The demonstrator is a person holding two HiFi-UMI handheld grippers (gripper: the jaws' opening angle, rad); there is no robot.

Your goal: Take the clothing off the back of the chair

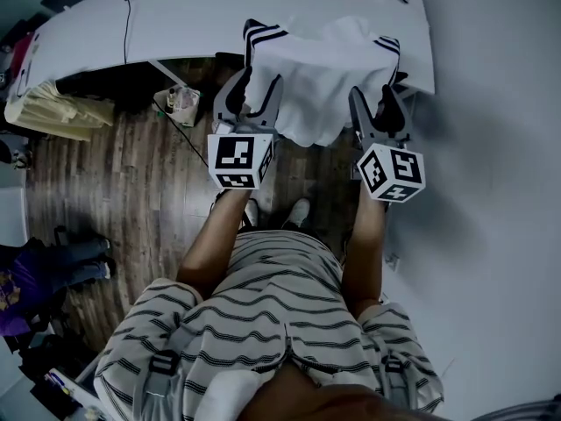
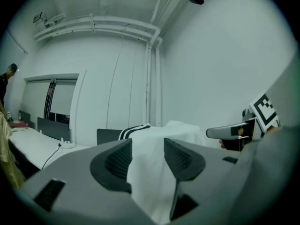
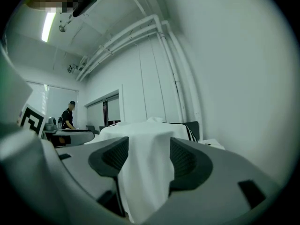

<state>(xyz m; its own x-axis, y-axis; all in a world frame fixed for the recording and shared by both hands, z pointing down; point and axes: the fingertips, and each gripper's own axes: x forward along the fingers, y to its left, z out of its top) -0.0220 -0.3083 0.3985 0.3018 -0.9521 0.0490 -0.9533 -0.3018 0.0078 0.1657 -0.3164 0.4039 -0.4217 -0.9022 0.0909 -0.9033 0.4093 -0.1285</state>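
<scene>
A white garment (image 1: 320, 68) with black-striped sleeves hangs over the back of a dark chair (image 2: 108, 136) by the white desk. My left gripper (image 1: 254, 95) is at the garment's left side and my right gripper (image 1: 379, 108) at its right edge. Both point level at the cloth. In the left gripper view the jaws (image 2: 147, 156) stand apart with the garment (image 2: 159, 135) showing in the gap. In the right gripper view the jaws (image 3: 149, 156) are also wide, with the hanging garment (image 3: 140, 139) between them. No pad visibly presses the cloth.
The white desk (image 1: 202, 7) with a black cable runs across the back. A small bag (image 1: 182, 103) sits on the wood floor and beige cloth (image 1: 53, 108) lies at far left. A white wall is on the right. A person (image 3: 68, 116) stands far off.
</scene>
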